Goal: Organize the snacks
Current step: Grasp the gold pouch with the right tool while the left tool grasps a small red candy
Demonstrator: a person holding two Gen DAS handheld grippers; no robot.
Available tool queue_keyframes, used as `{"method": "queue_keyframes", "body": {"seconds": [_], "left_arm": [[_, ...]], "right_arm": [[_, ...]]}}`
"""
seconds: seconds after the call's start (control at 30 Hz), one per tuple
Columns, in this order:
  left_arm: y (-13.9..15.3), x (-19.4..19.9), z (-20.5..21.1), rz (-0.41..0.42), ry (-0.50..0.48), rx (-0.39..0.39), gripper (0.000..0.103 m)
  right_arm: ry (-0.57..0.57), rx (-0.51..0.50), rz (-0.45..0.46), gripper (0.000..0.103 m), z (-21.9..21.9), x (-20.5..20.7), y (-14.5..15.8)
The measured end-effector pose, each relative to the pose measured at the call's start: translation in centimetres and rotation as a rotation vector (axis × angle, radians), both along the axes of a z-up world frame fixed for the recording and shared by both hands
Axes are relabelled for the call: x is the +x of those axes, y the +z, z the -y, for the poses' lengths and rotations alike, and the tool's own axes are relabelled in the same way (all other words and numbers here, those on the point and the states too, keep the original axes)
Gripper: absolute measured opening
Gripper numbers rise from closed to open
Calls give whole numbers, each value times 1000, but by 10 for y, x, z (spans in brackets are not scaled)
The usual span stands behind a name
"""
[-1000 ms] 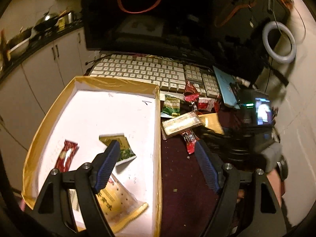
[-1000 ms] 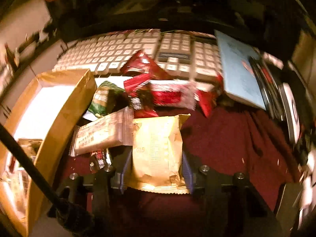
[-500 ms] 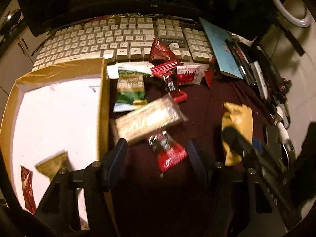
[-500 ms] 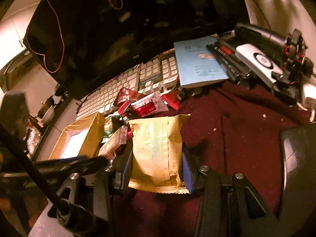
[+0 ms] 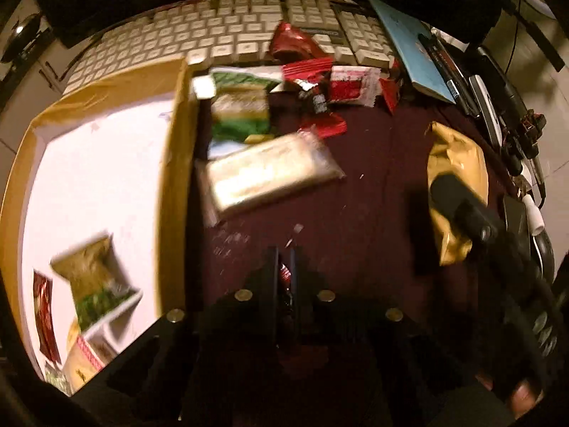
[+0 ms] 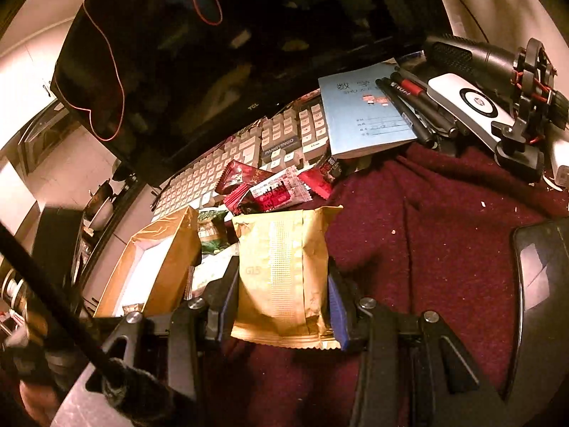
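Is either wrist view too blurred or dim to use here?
Left wrist view: motion-smeared, worst on the box and green packet; the left gripper is dark. Right wrist view: sharp, with the gold packet in the right gripper crisp and the monitor underexposed. Both have a warm cast and fisheye bending.

A bare stretch of maroon cloth [image 5: 373, 213] lies open in the middle of the desk, between the long beige snack bar [image 5: 270, 174] on the left and the gold packet [image 5: 458, 163] on the right. Left of the bar, the box wall [image 5: 176, 178] stands upright as a barrier. Far side, red wrappers [image 5: 320, 82] crowd against the keyboard [image 5: 227, 32]. Pens [image 6: 416, 106] and a notebook [image 6: 362, 114] block the far right.
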State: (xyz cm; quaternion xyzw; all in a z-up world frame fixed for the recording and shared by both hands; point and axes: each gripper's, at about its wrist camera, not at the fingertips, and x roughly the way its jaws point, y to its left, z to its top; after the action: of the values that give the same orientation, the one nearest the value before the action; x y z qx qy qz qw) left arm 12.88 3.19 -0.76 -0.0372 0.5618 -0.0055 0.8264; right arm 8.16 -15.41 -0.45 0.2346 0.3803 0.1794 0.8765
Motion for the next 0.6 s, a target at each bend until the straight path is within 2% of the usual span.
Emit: {"method": "queue_keyframes", "body": {"seconds": [0.07,0.1,0.13,0.17,0.2,0.27,0.4,0.47,0.57,0.6], "left_arm": [[4,-3,-8,29,10,-50,11],[7,-2,-12,32,18,-67,21],[9,-1,-15,31,32,-85,41],[13,-1,-18,28,44,-98,52],[17,-3,-19,33,45,-114,58],[24,-8,-17,37,35,-124,58],[27,-16,-15,1,28,-64,58],[22,-13,-13,-26,37,-61,56],[7,-6,-6,-46,63,21,46],[2,-5,-3,-38,71,73,39]], "right_arm": [[4,-1,-2,43,-1,0,0],[7,-2,-4,43,0,0,0],[8,0,-6,43,-1,1,0],[5,2,-6,43,0,0,0],[0,3,-2,43,1,-1,0],[2,12,2,43,2,-2,1],[17,26,11,44,1,-1,1],[25,31,11,44,0,-1,1],[32,36,12,44,0,-1,1],[35,41,15,44,0,-1,2]]}}
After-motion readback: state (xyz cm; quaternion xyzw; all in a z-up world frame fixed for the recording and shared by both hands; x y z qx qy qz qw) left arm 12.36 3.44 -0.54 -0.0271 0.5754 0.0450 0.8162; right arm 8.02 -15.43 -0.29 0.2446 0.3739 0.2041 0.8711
